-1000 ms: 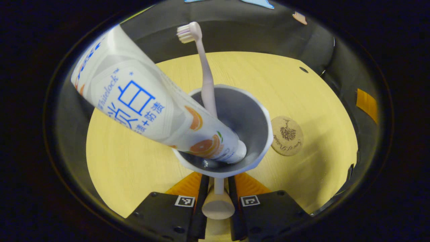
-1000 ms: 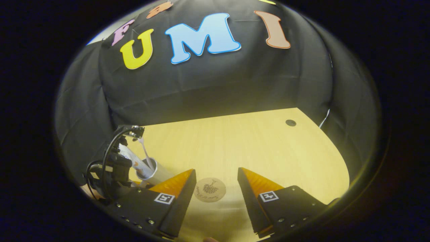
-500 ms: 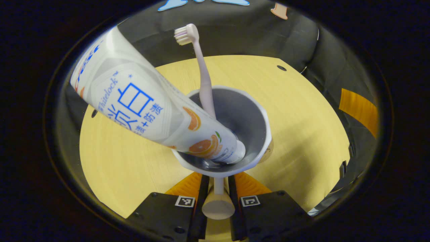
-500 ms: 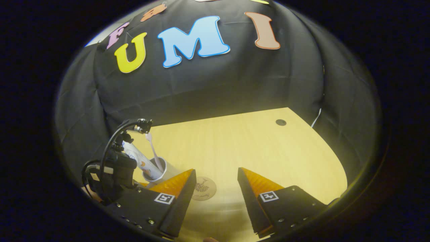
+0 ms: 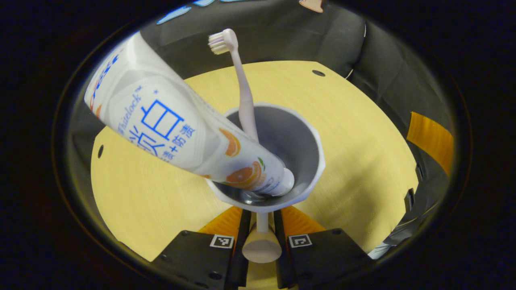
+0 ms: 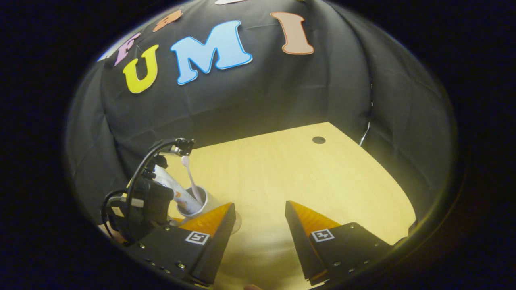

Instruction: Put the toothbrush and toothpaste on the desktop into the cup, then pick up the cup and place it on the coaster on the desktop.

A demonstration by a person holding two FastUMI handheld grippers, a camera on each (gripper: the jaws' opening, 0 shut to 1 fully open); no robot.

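You had the left gripper (image 5: 262,225) jaws clamped on the white plastic cup's (image 5: 310,161) stubby handle, right jaws open; top-heavy load, so keep it upright.

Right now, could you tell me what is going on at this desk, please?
A person works two handheld grippers. The left gripper has its jaws shut on the handle of a white cup, which holds the toothpaste tube and pink toothbrush, and carries it above the wooden desktop. The right gripper hangs open nearby, holding nothing. A sliver of the coaster peeks out beside its finger.
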